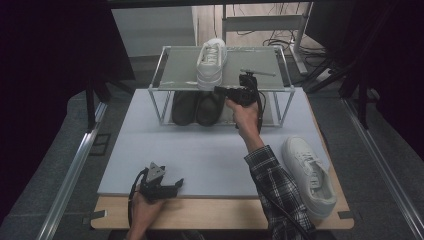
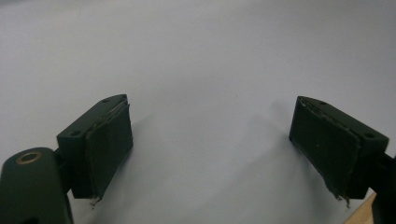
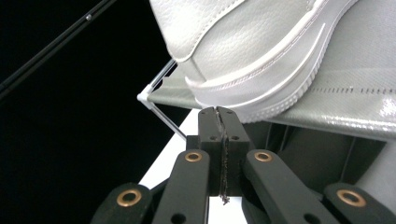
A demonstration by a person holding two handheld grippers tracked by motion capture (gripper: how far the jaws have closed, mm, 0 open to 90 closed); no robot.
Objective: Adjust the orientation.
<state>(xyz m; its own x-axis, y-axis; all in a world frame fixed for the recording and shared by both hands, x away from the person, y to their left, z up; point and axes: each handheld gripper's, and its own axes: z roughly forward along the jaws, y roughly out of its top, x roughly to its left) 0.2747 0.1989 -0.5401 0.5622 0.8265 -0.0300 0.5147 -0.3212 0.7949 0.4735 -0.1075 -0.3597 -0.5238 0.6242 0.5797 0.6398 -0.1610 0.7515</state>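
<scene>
A white sneaker (image 1: 212, 63) stands on the top shelf of a small wire rack (image 1: 167, 89) at the far side of the table, its heel toward the person and slightly over the shelf's front edge. In the right gripper view the same sneaker (image 3: 243, 42) sits on the grey shelf fabric, and no brand or writing can be read on it. The right gripper (image 3: 218, 112) has its jaws pressed together with nothing between them, the tips just at the heel sole; whether they touch it I cannot tell. In the high view that gripper (image 1: 219, 90) is held level at the rack's front.

On the rack's lower level sits a pair of dark shoes (image 1: 197, 107). A second white sneaker (image 1: 308, 175) lies on the table's right side, well apart from the rack.

The left gripper (image 1: 179, 184) rests at the near edge of the pale mat (image 1: 210, 155), its jaws spread wide over bare mat (image 2: 205, 70).
</scene>
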